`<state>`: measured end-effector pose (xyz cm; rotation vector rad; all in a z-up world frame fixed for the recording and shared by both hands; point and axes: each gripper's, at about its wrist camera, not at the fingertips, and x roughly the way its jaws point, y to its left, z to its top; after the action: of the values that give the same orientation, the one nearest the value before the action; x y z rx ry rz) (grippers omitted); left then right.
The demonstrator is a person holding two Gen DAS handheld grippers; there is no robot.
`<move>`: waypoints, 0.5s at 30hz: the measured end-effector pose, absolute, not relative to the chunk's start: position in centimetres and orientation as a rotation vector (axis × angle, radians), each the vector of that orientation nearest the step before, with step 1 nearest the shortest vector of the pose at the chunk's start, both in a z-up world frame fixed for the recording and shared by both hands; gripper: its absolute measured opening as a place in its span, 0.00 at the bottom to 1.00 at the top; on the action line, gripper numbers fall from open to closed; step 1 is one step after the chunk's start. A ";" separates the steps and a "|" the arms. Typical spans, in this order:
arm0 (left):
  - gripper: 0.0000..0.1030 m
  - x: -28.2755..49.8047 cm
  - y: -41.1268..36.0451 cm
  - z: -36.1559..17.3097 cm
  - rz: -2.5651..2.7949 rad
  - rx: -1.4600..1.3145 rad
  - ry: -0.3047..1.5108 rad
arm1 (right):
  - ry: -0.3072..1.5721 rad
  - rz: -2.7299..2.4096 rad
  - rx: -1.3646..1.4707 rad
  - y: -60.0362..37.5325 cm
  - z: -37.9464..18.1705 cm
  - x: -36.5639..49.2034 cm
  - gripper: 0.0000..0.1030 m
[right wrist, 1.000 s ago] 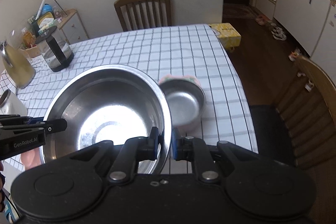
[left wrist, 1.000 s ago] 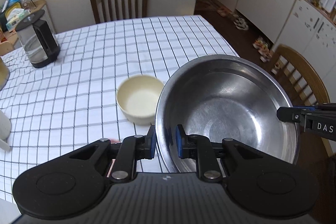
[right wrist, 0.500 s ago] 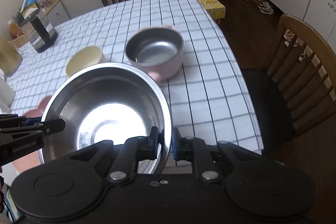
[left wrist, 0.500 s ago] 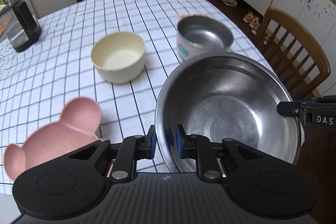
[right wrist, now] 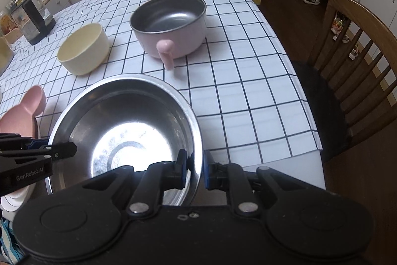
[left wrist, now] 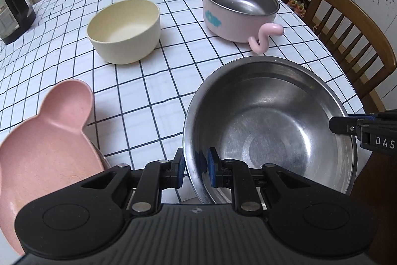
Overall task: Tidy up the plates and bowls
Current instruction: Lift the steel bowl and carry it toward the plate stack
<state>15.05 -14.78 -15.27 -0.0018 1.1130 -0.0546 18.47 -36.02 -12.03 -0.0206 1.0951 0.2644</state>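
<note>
At the near edge of the desk [left wrist: 153,91], the left tongs [left wrist: 194,167] are nearly closed, their blue pads pinching the left rim of the large steel bowl [left wrist: 270,126]. The right tongs [right wrist: 194,167] are nearly closed as well, clamped across the opposite rim of that same bowl, one pad inside and one outside. Each pair of tongs shows in the other's view, gripping the far side of the rim. The bowl is empty, upright and slightly tilted, over the near corner of the checked cloth; whether its base touches the cloth cannot be told.

Just left of the steel bowl lies a pink bunny-eared plate [left wrist: 47,138], with the edge of another dish showing beneath it. Farther out on the cloth stands a cream bowl [left wrist: 124,27], empty and upright. To its right, apart from it, sits a pink pot with a steel lining [left wrist: 239,9], its curled pink handle pointing toward the steel bowl. A dark kettle [left wrist: 13,11] stands at the far left edge. Wooden chairs stand at the far end and along the right side of the desk.
</note>
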 end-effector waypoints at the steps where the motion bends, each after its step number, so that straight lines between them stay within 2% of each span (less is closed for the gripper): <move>1: 0.17 15.2 -14.9 -15.4 -0.056 0.001 1.116 | 1.096 0.263 -0.023 -36.1 -12.2 18.5 0.13; 15: 0.17 16.0 -15.0 -16.0 -0.074 0.018 1.126 | 1.123 0.245 -0.023 -36.2 -12.7 18.8 0.15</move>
<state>16.00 -14.95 -15.98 0.0179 1.1260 -0.0735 18.83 -36.23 -12.69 -0.0226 1.1225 0.2455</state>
